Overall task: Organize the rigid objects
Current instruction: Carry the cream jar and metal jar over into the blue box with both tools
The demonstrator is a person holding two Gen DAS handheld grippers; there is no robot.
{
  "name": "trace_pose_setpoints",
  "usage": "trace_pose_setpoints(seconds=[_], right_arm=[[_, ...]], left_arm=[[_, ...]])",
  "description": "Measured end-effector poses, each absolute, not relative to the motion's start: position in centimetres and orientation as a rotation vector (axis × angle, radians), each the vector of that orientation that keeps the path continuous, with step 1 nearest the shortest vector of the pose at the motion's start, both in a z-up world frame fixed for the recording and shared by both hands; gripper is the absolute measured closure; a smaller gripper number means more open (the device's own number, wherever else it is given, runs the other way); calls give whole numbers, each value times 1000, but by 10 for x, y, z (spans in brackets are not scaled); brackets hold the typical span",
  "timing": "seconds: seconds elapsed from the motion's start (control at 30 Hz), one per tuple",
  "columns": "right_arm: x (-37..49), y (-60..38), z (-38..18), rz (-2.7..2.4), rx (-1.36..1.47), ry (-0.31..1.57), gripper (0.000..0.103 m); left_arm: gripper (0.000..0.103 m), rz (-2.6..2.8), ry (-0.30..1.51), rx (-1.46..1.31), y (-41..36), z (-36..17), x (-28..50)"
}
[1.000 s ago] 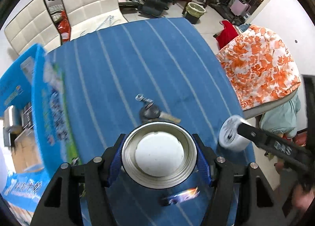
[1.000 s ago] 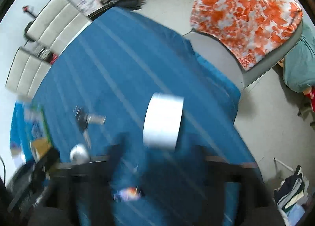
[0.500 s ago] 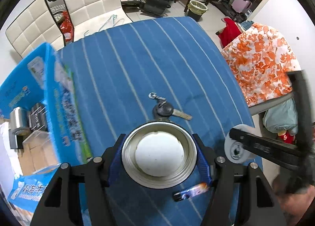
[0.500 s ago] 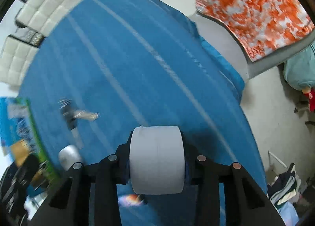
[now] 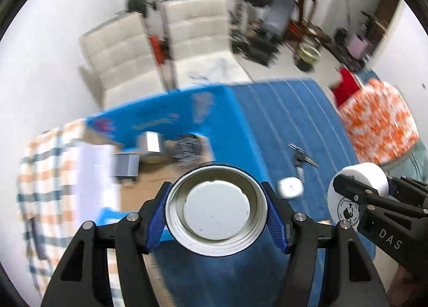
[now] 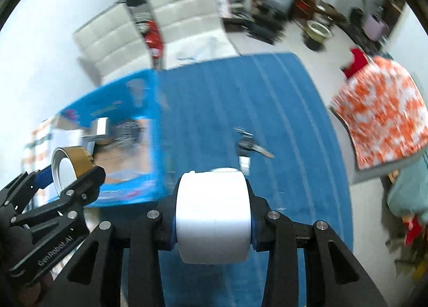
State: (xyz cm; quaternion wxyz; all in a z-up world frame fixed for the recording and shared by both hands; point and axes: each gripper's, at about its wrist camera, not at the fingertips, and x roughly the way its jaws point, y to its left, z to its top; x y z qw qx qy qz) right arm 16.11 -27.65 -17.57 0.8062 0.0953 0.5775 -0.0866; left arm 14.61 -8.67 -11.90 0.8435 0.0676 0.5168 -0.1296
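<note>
My left gripper (image 5: 218,213) is shut on a brown tape roll (image 5: 216,181); I look through its silvery core, and it hangs over the near edge of an open blue box (image 5: 171,119). In the right wrist view the same roll (image 6: 80,160) shows at the far left beside the box (image 6: 120,109). My right gripper (image 6: 214,213) is shut on a white roll (image 6: 214,210), held above the blue striped cloth (image 6: 240,93). That roll (image 5: 358,192) appears at the right of the left wrist view. A key (image 6: 251,145) and a small white object (image 5: 290,186) lie on the cloth.
The box holds a silver tin (image 5: 151,142) and several dark items on its cardboard floor. A checked cloth (image 5: 45,173) lies left of it. Two white chairs (image 5: 160,47) stand behind the table. An orange flowered cover (image 6: 382,111) is to the right.
The right gripper's jaws closed on the white roll, which stood free ahead of them before. Both grippers have risen and swung left, so the blue box now sits ahead of them.
</note>
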Motion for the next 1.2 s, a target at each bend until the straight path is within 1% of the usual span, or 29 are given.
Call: trace_pose_setpoints(seconds=[0.23,0.37,0.5,0.6,0.67,0.73,0.93,1.07,1.2], right_arm=[[170,-185,-129,-40,133,1148,62],[175,-152,-104,5,101,1115,62],[176,-126,-90,38,87,1117,62],[180,-115,-95,69,106,1130,62],[188,-111,-108,105,142,1141,62],[200,-109,-129,129,161,1170,62],[248,-102,-250,178,319,1362,62],[267,-94,-310,181,346,1416,62],[282,-89,-343,191,343,1430,61]], left_arm=[[41,-121,982,60,0,-59,140],[41,-91,954,43,23,-39,132],[41,-86,936,50,35,-32,128],[41,-96,953,30,42,-43,134],[41,-131,998,-15,47,-63,144],[41,-153,1093,-42,51,-100,162],[41,-162,1280,-68,57,-201,206],[41,-165,1357,-56,61,-243,226],[41,-169,1425,-66,68,-273,241]])
